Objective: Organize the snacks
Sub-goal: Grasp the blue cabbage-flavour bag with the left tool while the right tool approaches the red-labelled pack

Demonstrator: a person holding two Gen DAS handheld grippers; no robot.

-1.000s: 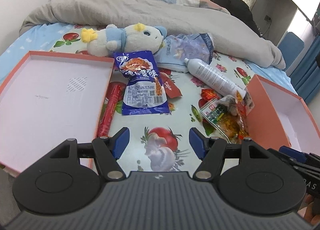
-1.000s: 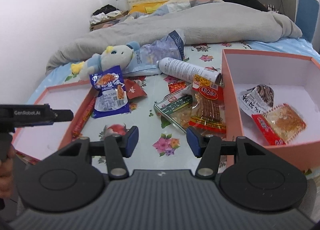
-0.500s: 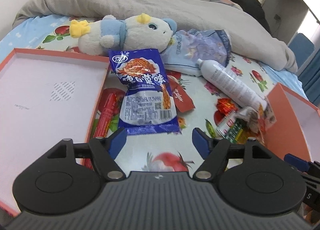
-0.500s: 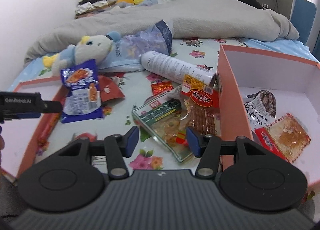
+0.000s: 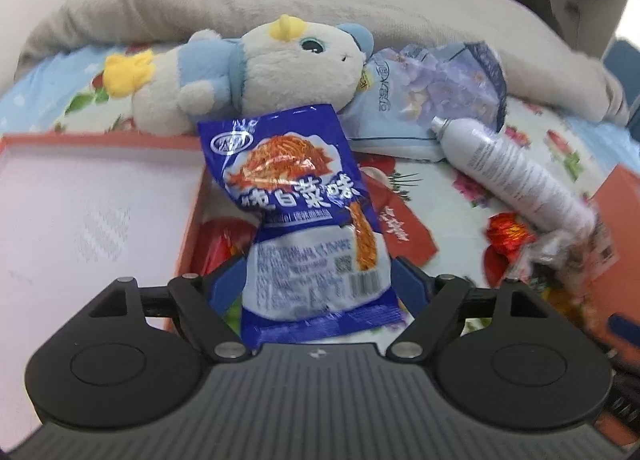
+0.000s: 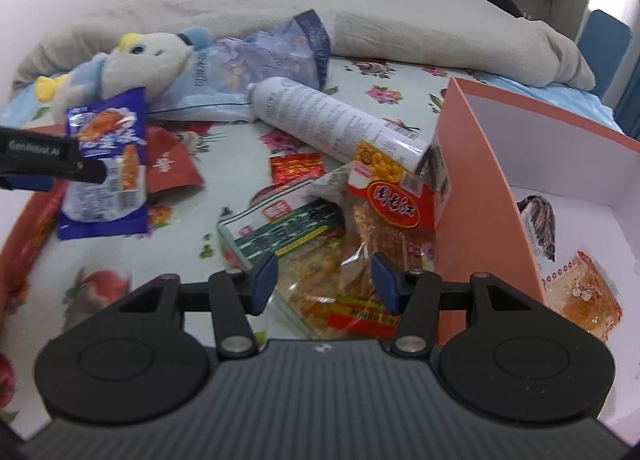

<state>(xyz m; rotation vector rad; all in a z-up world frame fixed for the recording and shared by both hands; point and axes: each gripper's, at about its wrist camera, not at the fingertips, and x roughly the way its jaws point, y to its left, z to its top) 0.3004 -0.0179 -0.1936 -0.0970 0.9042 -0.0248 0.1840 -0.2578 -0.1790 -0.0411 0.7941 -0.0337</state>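
Note:
A blue snack packet (image 5: pixel 304 196) lies beside the rim of a shallow orange tray (image 5: pixel 188 220). My left gripper (image 5: pixel 316 280) straddles its lower end; the jaws are opening and the pads stand at the packet's edges without squeezing it. In the right wrist view the same packet (image 6: pixel 104 180) shows at the left under a left finger (image 6: pixel 86 170). My right gripper (image 6: pixel 324 284) is open over a clear packet of orange snacks (image 6: pixel 332 300). That packet lies in a pile with a green-labelled packet (image 6: pixel 288 228) and a red-labelled packet (image 6: pixel 396 208), against the orange box (image 6: pixel 480 200).
The orange box holds a dark-and-white packet (image 6: pixel 536 220) and an orange snack packet (image 6: pixel 584 292). A white spray can (image 6: pixel 332 120), a plush toy (image 5: pixel 272 64), a red packet (image 5: pixel 396 220), a red foil sweet (image 6: pixel 296 166) and a lilac bag (image 5: pixel 432 92) lie on the flowered sheet. A grey duvet lies behind them.
Both grippers have moved forward and down. The left jaws have widened and now straddle the blue packet. The right gripper has closed in on the pile beside the box.

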